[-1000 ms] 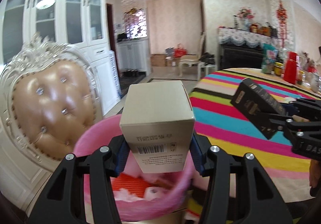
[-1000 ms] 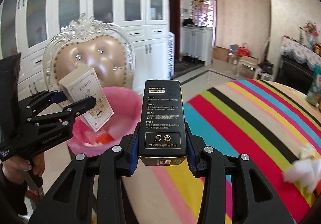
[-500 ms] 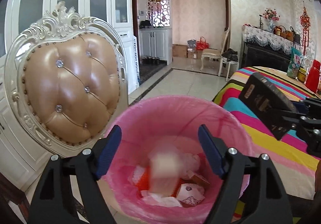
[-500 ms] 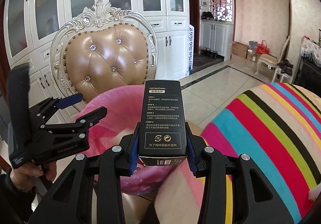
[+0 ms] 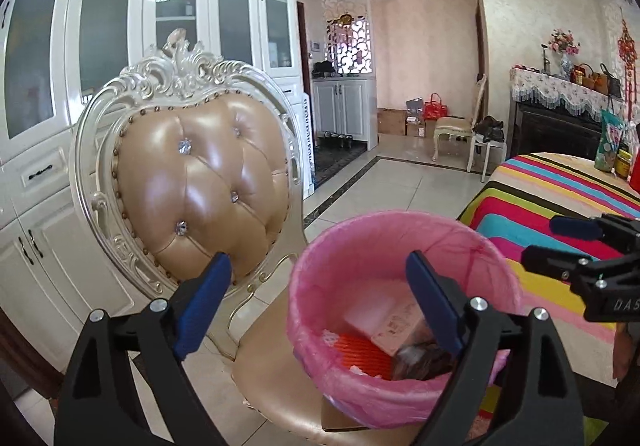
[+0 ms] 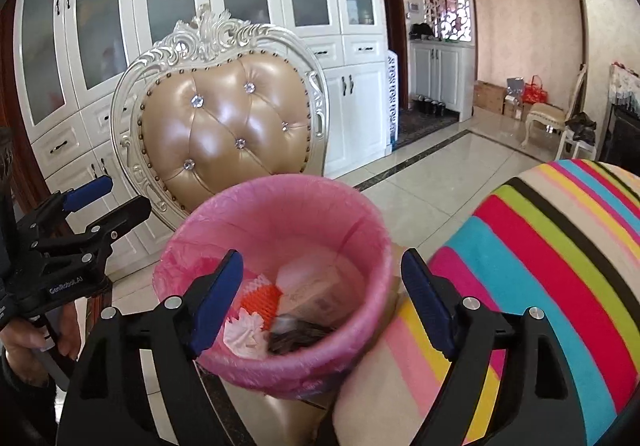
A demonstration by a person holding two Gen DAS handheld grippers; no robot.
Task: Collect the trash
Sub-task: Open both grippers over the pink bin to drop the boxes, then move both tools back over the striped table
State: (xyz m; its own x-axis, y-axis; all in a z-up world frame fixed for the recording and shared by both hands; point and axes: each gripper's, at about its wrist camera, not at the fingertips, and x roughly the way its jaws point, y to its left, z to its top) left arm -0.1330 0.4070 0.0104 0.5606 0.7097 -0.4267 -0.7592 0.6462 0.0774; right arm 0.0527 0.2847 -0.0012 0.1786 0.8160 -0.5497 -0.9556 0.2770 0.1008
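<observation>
A bin lined with a pink bag stands on a chair seat; it also shows in the right wrist view. Inside lie a beige box, a dark blurred box and orange and white scraps. My left gripper is open and empty, just left of and above the bin; it also shows in the right wrist view. My right gripper is open and empty above the bin's near rim; it also shows in the left wrist view.
The bin sits on a tufted beige chair with a carved white frame. A table with a striped cloth lies to the right. White cabinets stand behind the chair. Tiled floor stretches beyond.
The left gripper opened and dropped the beige box into the bin, then drew left. The right gripper opened and let go of the black box, which now lies blurred in the bin.
</observation>
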